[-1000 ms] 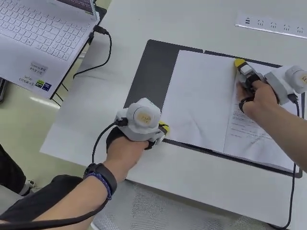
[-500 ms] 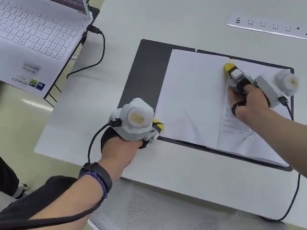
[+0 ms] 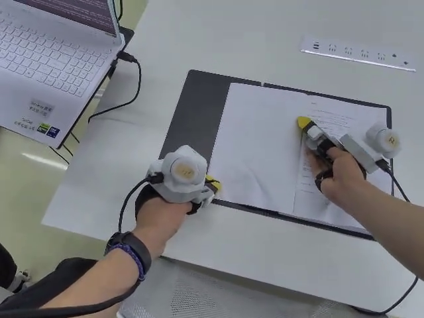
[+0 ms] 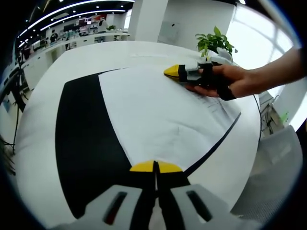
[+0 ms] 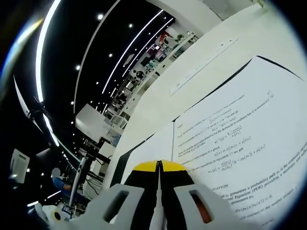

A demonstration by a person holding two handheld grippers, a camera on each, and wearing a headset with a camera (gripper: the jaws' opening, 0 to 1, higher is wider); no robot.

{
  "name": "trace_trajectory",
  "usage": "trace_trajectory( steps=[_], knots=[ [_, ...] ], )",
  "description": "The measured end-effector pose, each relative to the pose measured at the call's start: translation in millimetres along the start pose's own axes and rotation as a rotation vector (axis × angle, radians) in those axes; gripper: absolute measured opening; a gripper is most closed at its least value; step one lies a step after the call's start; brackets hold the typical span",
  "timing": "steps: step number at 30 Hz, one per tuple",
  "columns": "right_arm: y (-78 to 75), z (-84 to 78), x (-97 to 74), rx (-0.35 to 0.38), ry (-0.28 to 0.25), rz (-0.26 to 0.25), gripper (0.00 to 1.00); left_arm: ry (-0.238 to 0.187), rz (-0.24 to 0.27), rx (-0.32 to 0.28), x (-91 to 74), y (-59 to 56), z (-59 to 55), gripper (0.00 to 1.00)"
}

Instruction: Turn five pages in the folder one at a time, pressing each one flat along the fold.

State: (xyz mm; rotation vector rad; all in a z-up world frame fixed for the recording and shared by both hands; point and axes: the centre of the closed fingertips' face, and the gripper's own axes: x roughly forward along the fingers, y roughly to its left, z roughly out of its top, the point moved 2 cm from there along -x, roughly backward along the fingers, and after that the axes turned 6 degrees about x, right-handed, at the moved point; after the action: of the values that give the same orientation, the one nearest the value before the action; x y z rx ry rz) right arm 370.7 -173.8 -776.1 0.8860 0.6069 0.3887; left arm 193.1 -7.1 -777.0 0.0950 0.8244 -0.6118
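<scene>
– Place of the folder (image 3: 199,109)?

– Open and flat on the table (image 3: 265,33), close to the near edge, with the black cover bare at the left. A blank page (image 3: 258,146) left of the fold, a printed page (image 3: 341,122) right of it.

– And the right gripper (image 3: 305,124)?

– Laid low over the printed page, yellow tips at the fold, about halfway down it. Jaws closed tight, holding nothing. Seemingly pressed onto the paper, though hard to confirm from the head view.

– Left gripper (image 3: 211,185)?

– At the folder's near edge, by the blank page's near left corner. Jaws likewise pinched together with no grip on anything, tips just at the paper's border in the left gripper view.

– Anything else around?

– A laptop (image 3: 46,59) by the table's far left corner, with a black cable (image 3: 129,89) trailing from it across the tabletop. Also a white power strip (image 3: 358,52) along the far edge, well apart from the folder.
</scene>
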Motion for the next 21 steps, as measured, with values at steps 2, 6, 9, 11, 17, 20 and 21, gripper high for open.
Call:
trace_trajectory(
  steps=[2, 6, 9, 11, 17, 20, 21],
  knots=[
    [9.3, -5.9, -11.0, 0.005, -0.006, 0.002, 0.00, -0.001, 0.003, 0.001, 0.1, -0.3, 0.0, 0.00],
    [16.0, -15.5, -22.8, -0.011, 0.004, 0.007, 0.00, 0.005, 0.005, 0.003, 0.2, -0.3, -0.1, 0.00],
    [21.4, -22.1, -33.1, -0.027, 0.018, 0.012, 0.00, 0.005, 0.008, 0.004, 0.7, -0.2, 0.1, 0.00],
    [25.6, -26.1, -39.5, -0.050, 0.027, 0.011, 0.00, 0.003, 0.009, 0.002, 0.9, -0.3, 0.3, 0.00],
    [27.6, -35.2, -57.4, -0.060, 0.038, 0.013, 0.00, 0.008, 0.006, 0.011, 2.3, -1.4, 1.5, 0.00],
    [27.4, -38.1, -64.1, -0.073, 0.049, 0.009, 0.00, 0.007, 0.007, 0.014, 3.4, -2.1, 2.5, 0.00],
    [27.7, -39.3, -66.1, -0.079, 0.051, 0.008, 0.00, 0.007, 0.007, 0.015, 3.6, -2.3, 2.7, 0.00]
  ],
)
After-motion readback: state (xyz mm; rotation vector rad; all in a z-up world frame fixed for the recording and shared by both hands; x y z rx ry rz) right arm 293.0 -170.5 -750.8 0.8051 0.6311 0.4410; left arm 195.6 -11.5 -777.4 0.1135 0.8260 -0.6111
